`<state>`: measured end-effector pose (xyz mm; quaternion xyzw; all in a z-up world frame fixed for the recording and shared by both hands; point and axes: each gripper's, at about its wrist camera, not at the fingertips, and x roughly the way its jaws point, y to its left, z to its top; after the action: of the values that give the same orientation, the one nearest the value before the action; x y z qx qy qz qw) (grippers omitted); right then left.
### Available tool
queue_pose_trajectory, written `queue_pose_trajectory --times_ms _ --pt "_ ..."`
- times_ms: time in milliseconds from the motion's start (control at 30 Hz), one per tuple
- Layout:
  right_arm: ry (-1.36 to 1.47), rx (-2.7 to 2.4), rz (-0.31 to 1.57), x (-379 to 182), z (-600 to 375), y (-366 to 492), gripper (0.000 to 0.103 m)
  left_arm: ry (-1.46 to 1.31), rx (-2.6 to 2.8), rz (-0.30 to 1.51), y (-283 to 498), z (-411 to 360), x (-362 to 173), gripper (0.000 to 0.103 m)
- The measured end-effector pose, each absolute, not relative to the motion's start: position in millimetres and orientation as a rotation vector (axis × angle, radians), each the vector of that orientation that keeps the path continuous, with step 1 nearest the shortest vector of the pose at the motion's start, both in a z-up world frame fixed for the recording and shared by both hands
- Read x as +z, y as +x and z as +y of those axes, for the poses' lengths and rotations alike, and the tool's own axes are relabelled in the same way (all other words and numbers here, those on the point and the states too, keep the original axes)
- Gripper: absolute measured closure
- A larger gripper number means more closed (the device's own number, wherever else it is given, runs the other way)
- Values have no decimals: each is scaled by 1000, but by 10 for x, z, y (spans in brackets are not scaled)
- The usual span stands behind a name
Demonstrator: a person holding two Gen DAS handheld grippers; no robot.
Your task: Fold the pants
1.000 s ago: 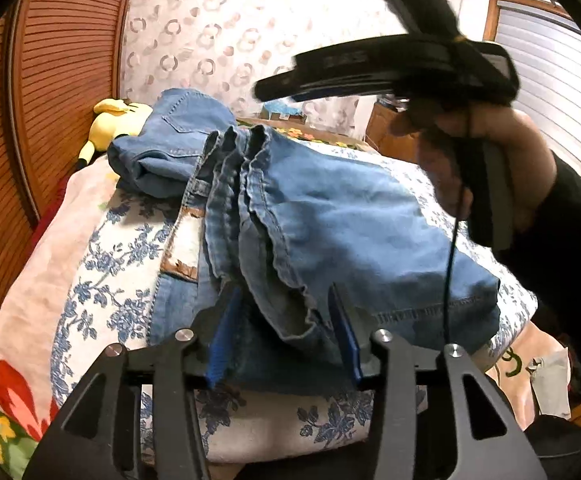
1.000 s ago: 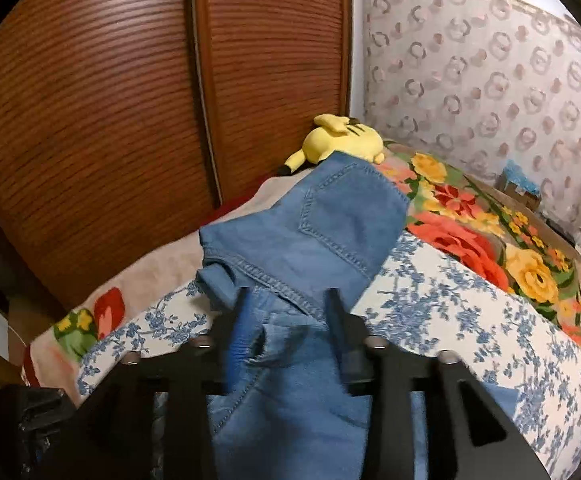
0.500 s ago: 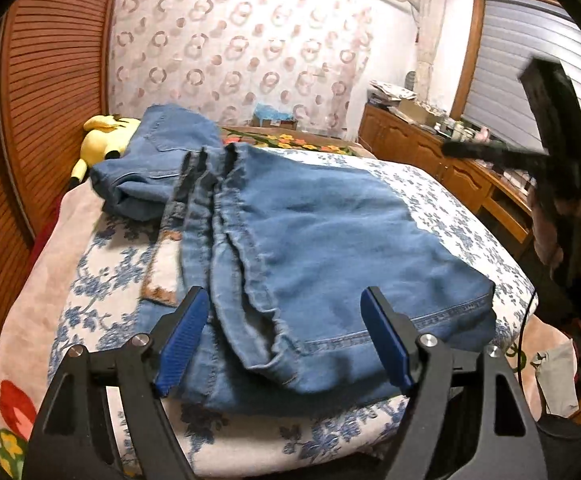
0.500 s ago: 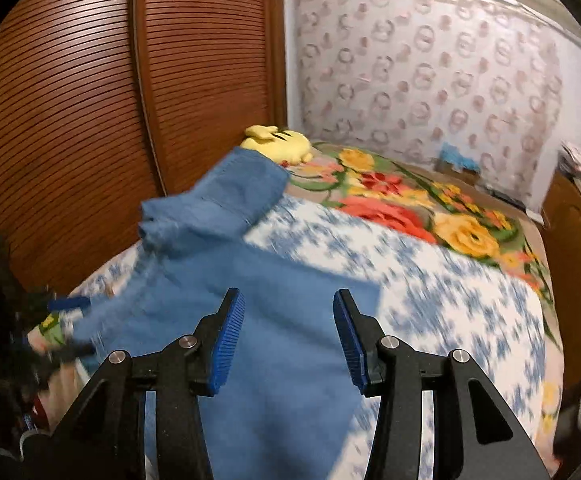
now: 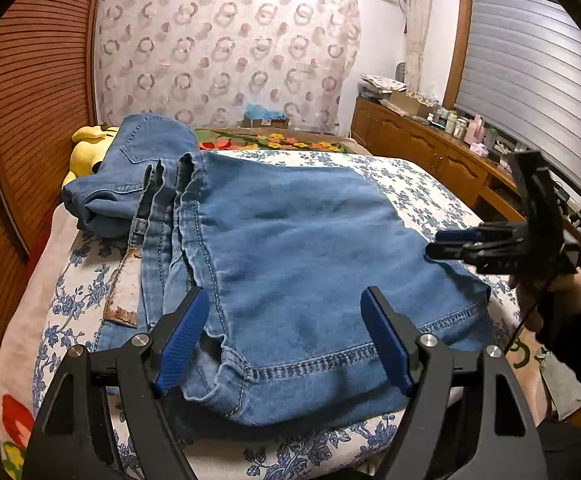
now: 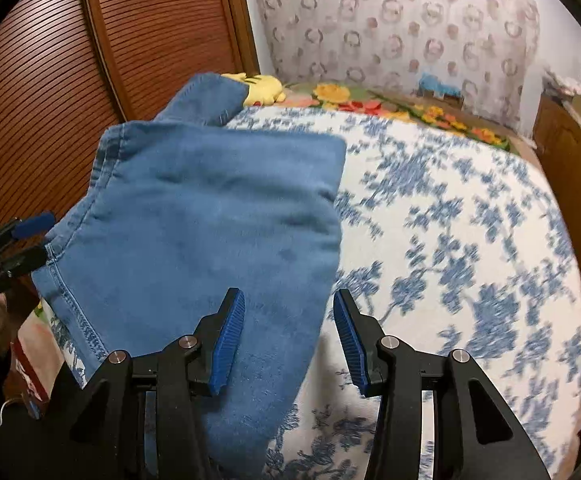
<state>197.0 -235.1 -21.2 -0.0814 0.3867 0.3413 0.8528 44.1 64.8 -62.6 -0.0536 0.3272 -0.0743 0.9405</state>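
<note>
Left gripper (image 5: 284, 340): jaws wide apart, holding nothing, poised over the near hem of the jeans at the bed's near edge.
Right gripper (image 6: 288, 338): jaws moderately apart, empty, over the jeans' right side edge, one pad above denim, the other above quilt.
Jeans (image 5: 290, 248): blue denim, folded into a broad flat slab; stitched hems stacked at the near edge, several layered seams running along its left side, a brown waist patch showing there.
Place: on the blue-flowered quilt (image 6: 470, 240), toward the bed's near left corner; the hems slightly overhang the near edge.
Far end: a bunched part of denim rises at the left, against a yellow plush (image 5: 86, 148).
Open room: bare quilt spreads right of the jeans to the bed's right edge and beyond it to the floral blanket (image 5: 274, 142).
Left side: wooden slatted doors (image 6: 50, 72) close beside the bed.
</note>
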Motion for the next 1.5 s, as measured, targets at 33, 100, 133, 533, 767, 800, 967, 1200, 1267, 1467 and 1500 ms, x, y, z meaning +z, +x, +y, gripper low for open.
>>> queue_pose_trajectory --times_ms 33,100,133,533,767,800,967,1200,1267,1467,1500 --pt "-170 719 819 -247 -2328 1999 55 -109 -149 666 440 649 -623 24" --pt "-162 718 832 -338 -2319 2125 55 -106 -141 658 436 656 -611 24" --pt "-160 711 836 -362 -2312 2147 55 -106 -140 658 440 647 -608 24" --pt "-136 737 838 -478 -2165 2259 89 -111 -137 662 438 669 -612 24" --pt "-101 745 709 -63 -2341 2132 99 -112 -145 670 505 629 -621 24" --pt "-108 732 686 17 -2378 2117 100 -112 -147 670 511 623 -627 24" --pt "-140 628 623 256 -2686 2127 100 -106 -167 669 579 547 -598 24" --pt "-128 472 724 46 -3413 2452 100 -88 -229 671 718 344 -557 24" --pt "-141 430 758 -101 -3520 2560 100 -82 -240 673 775 279 -554 24" --pt "-75 441 792 -296 -3658 2673 100 -68 -278 677 817 115 -548 24" --pt "-60 449 802 -323 -3681 2694 99 -66 -284 678 812 82 -551 24"
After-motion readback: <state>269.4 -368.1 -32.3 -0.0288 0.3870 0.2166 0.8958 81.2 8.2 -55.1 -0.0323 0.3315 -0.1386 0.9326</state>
